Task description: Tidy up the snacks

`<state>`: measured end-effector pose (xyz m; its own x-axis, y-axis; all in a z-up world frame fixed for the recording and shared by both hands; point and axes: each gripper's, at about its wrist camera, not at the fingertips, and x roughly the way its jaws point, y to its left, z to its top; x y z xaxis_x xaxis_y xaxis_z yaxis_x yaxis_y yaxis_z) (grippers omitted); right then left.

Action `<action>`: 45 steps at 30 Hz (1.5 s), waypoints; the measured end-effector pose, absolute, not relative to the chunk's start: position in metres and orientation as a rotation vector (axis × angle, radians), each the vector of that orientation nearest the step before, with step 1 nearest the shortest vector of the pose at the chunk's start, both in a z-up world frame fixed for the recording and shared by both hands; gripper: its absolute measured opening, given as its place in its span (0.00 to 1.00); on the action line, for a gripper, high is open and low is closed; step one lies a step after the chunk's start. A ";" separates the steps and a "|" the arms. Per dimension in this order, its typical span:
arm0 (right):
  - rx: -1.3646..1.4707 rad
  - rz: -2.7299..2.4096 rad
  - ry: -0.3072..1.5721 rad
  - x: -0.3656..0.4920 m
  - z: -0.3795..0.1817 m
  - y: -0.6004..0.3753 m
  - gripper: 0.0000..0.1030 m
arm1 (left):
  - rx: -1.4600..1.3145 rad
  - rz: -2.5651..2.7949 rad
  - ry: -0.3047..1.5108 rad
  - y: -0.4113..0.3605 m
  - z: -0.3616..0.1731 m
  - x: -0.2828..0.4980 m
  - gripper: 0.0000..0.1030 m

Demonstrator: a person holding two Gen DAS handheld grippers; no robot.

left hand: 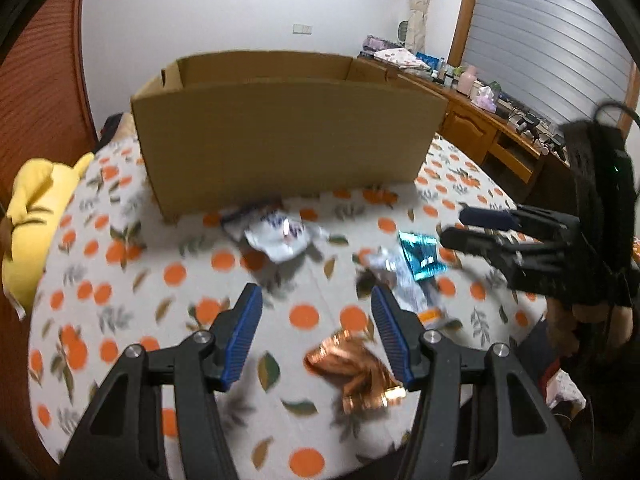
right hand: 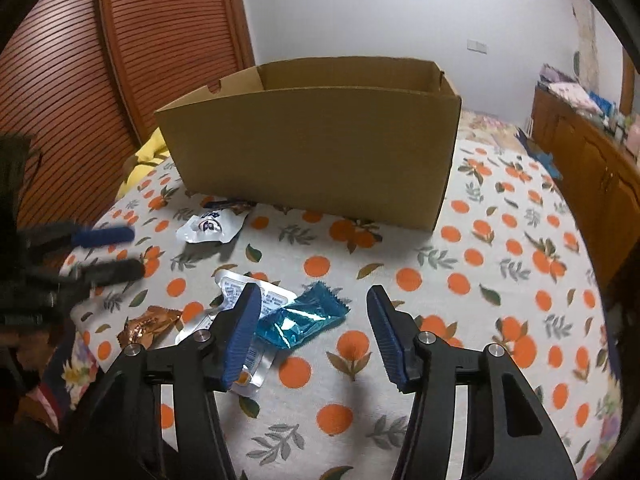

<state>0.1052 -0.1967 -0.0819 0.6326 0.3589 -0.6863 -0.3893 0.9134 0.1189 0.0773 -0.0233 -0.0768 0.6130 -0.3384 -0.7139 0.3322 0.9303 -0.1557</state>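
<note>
You are holding both tongs spread wide and gripping nothing: your left gripper (left hand: pixel 316 334) over the copper packet (left hand: pixel 356 376), your right gripper (right hand: pixel 312 336) over the teal packet (right hand: pixel 300 320). The snacks are lying mid-tablecloth (right hand: pixel 500 320), in front of the cardboard box (right hand: pixel 320 152) toward its far edge.

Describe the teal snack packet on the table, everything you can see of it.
The teal snack packet is a small pillow-style wrapper of shiny foil-like film with crimped, zigzag ends. It looks sealed and lies flat, angled, on the orange-print tablecloth. One end overlaps a silver-white packet. Neither gripper touches it; it lies in front of the cardboard box.
</note>
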 end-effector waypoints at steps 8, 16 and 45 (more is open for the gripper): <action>-0.032 0.400 0.831 0.116 -0.100 -0.191 0.55 | -0.043 -0.399 0.870 -0.031 -0.095 0.059 0.55; -0.035 0.383 0.877 0.119 -0.112 -0.196 0.50 | -0.027 -0.382 0.903 -0.038 -0.108 0.056 0.55; -0.175 0.392 0.789 0.103 -0.119 -0.182 0.27 | 0.002 -0.365 0.853 -0.029 -0.112 0.060 0.28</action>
<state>0.1028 -0.1818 -0.1185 0.6371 0.2768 -0.7193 -0.4056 0.9140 -0.0075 0.0595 -0.0288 -0.1115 0.5994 -0.3141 -0.7363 0.3160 0.9379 -0.1428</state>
